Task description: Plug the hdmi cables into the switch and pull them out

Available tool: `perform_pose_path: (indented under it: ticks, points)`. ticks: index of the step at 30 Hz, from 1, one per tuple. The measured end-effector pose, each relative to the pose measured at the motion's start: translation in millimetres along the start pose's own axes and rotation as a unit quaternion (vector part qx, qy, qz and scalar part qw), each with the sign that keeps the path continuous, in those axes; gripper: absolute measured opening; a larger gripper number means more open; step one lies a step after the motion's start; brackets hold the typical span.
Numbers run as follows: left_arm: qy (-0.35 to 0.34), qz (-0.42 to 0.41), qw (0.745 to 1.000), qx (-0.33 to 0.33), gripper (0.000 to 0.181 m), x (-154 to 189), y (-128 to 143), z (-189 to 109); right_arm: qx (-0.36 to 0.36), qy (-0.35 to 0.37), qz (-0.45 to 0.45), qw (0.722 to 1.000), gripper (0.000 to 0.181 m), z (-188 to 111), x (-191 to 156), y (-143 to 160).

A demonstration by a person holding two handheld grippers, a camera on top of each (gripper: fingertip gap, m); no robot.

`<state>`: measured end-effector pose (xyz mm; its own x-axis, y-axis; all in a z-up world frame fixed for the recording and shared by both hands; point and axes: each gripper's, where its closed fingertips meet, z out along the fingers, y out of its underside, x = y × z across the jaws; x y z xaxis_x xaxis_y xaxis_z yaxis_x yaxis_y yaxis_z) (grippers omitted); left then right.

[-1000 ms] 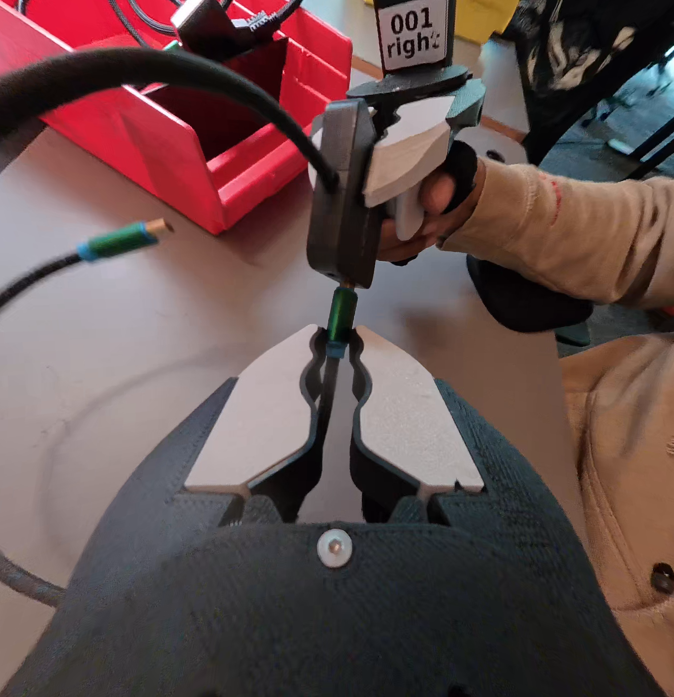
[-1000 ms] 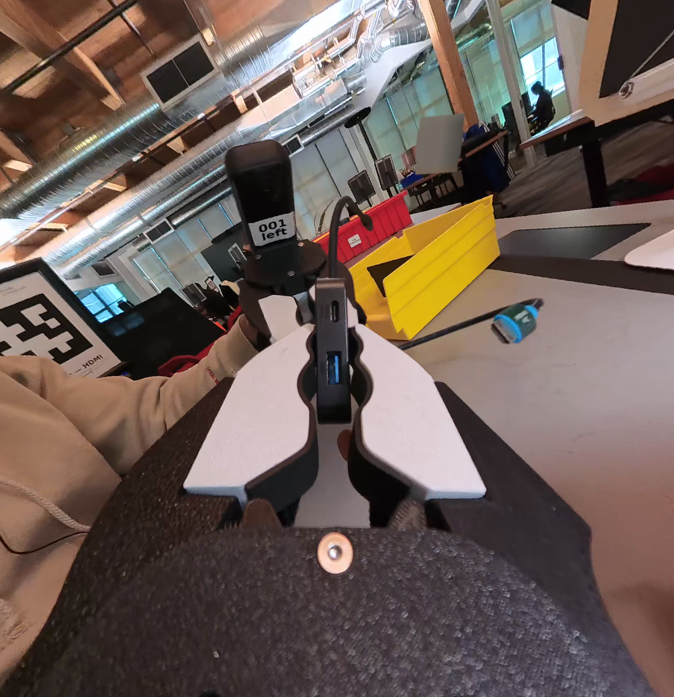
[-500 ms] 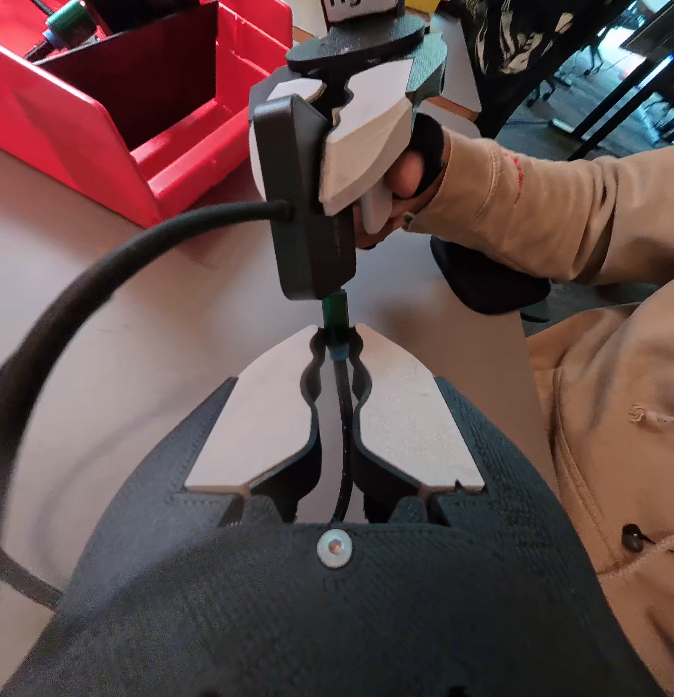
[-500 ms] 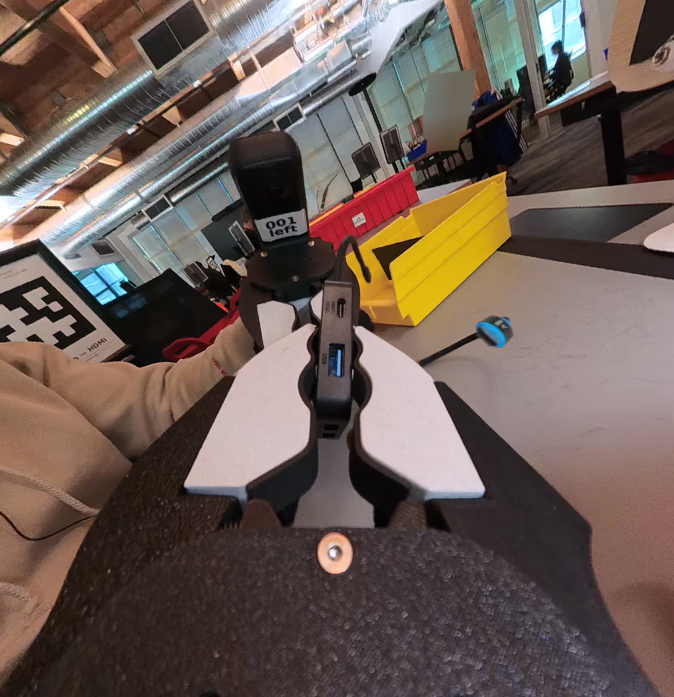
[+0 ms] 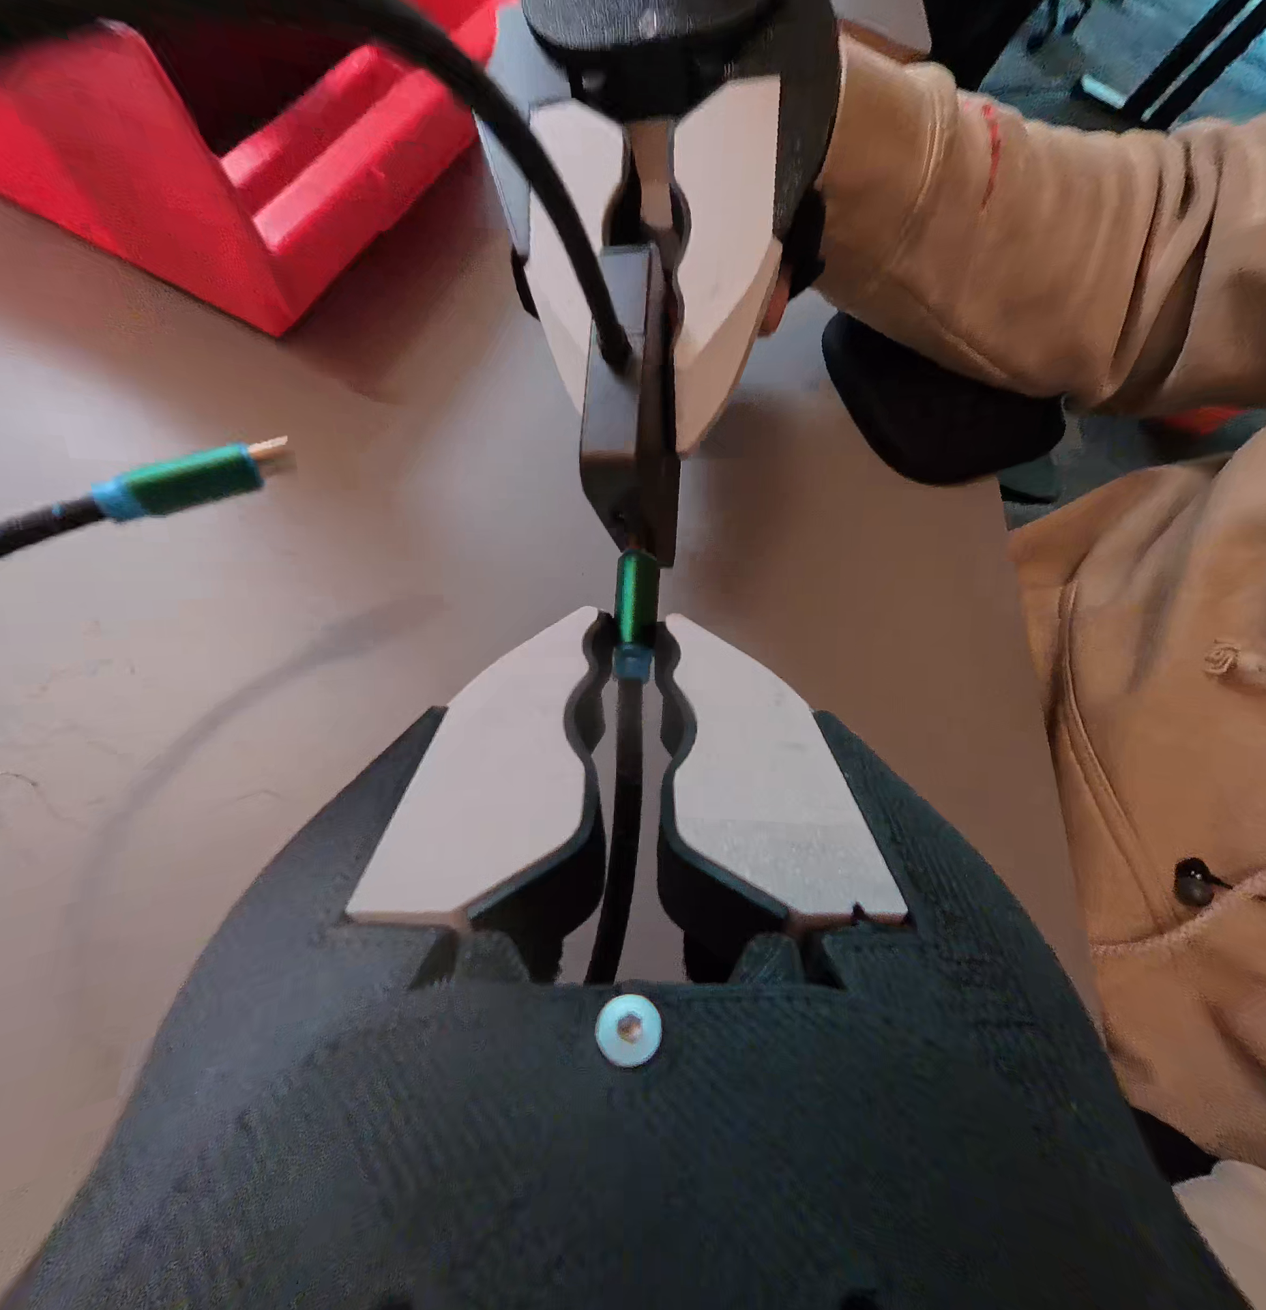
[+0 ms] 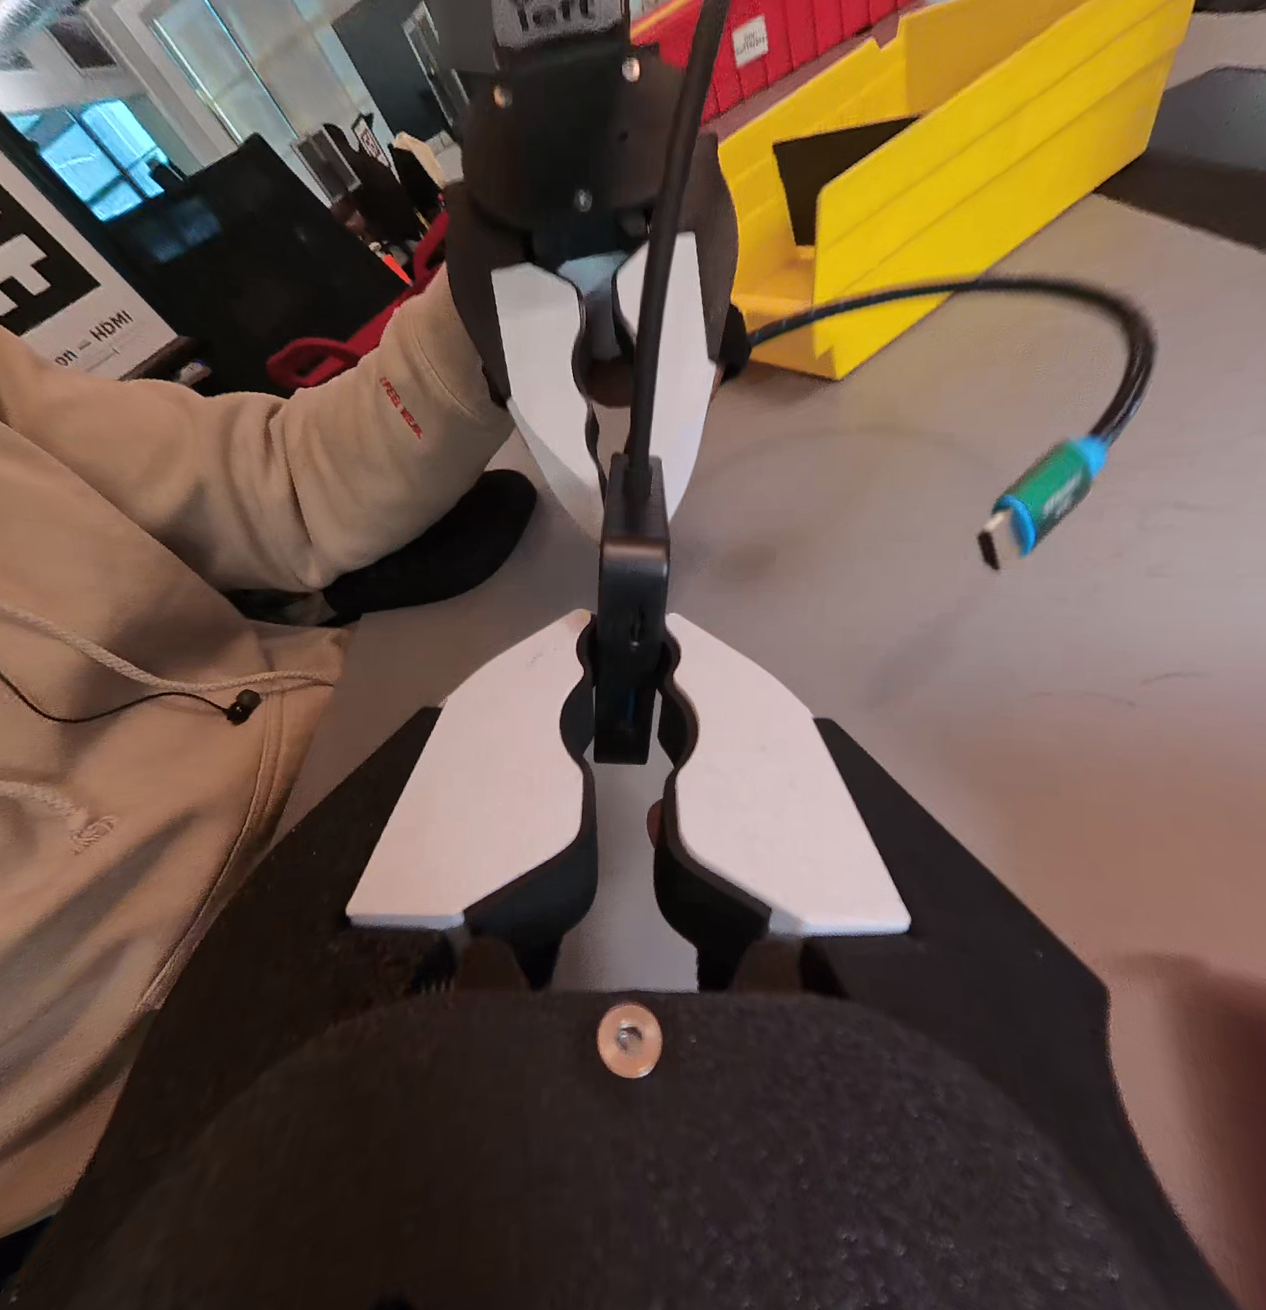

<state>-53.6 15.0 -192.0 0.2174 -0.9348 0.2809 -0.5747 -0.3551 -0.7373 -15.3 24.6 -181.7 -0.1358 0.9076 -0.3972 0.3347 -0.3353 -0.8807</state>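
My left gripper (image 5: 634, 627) is shut on the green HDMI plug (image 5: 635, 592), with its black cable running back between the fingers. The plug's tip sits at the lower end of the black switch (image 5: 624, 425), and a thin sliver of metal shows at the joint. My right gripper (image 6: 629, 638) is shut on the switch (image 6: 634, 567), held edge-on above the table. Each gripper faces the other: the right one (image 5: 637, 397) shows in the left wrist view, the left one (image 6: 626, 482) in the right wrist view. The switch's own thick black cable (image 6: 662, 283) rises from it.
A second HDMI cable's green and blue plug (image 5: 191, 478) hangs free to one side, and it also shows in the right wrist view (image 6: 1041, 507). A red bin (image 5: 191, 184) and a yellow bin (image 6: 935, 156) stand on the grey table (image 5: 297, 709). A person's tan sleeves (image 6: 297, 454) flank both grippers. One gripper's finger ends stand about 5 cm off the other's.
Both grippers have tilted down toward the table and the switch now shows edge-on. The loose second plug has come back into the left wrist view. The plug shows slightly more length than before.
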Motion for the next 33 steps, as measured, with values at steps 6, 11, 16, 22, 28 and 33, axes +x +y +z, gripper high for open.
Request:
perform_pose_path:
  ticks: [6, 11, 16, 22, 28, 33]
  points:
    - [-0.003, -0.019, 1.0, -0.01, 0.011, -5, 6, -4, 0.012, -0.009, 0.018, 1.0, 0.013, 10, 7, 6]
    - [0.022, 0.015, 0.997, -0.069, 0.011, 9, 21, 6, -0.012, -0.042, 0.013, 0.999, 0.013, 15, -4, 14]
    - [0.049, 0.032, 0.996, -0.072, 0.011, 17, 23, 17, -0.05, -0.053, 0.011, 0.997, 0.013, 12, -9, 25]
    - [0.049, 0.035, 0.992, -0.107, 0.01, 13, 39, 29, -0.109, -0.039, 0.006, 0.993, 0.013, 22, -4, 47]
    - [0.051, 0.02, 0.997, -0.055, 0.008, 9, 27, 15, -0.06, -0.03, -0.011, 0.998, 0.013, 33, -2, 35]
    - [-0.011, 0.031, 0.999, -0.003, 0.015, 0, 4, -5, 0.048, -0.011, -0.01, 0.999, 0.013, 17, 3, -3]
